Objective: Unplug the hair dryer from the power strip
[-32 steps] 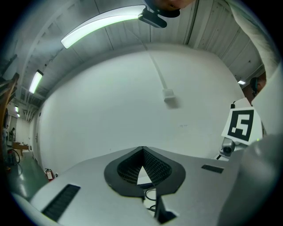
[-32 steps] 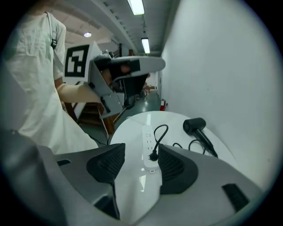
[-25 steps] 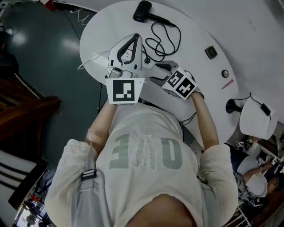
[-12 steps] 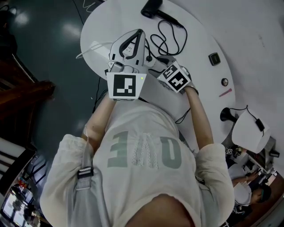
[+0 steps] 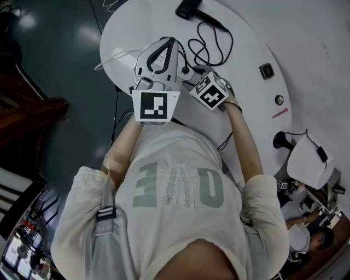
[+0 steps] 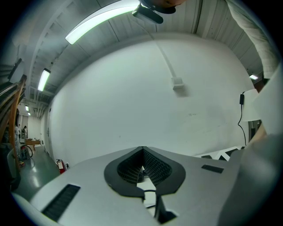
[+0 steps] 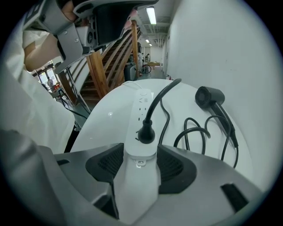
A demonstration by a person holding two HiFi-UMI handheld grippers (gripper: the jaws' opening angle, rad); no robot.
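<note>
A white power strip [image 7: 140, 114] lies on the round white table [image 5: 246, 93], with a black plug [image 7: 146, 132] seated near its close end. The plug's black cord [image 5: 210, 46] loops over to the black hair dryer [image 5: 188, 9], also visible in the right gripper view [image 7: 208, 98]. My right gripper [image 7: 140, 155] points steeply down and straddles the strip's close end, its pads beside the strip's sides. My left gripper [image 5: 170, 42] hovers level over the strip, shut with nothing in it [image 6: 142, 165]. The strip's far end [image 5: 119, 56] shows beyond the left gripper.
A small black square [image 5: 266, 71], a round knob-like item [image 5: 279, 99] and a pink pen [image 5: 280, 113] lie on the table's right side. Beyond the table's right edge stand a black stand [image 5: 281, 141] and white shade [image 5: 309, 156]. A wooden staircase [image 7: 101, 66] stands left.
My right gripper has come down and leftward onto the close end of the power strip. The left gripper has sunk a little above the strip and stayed shut.
</note>
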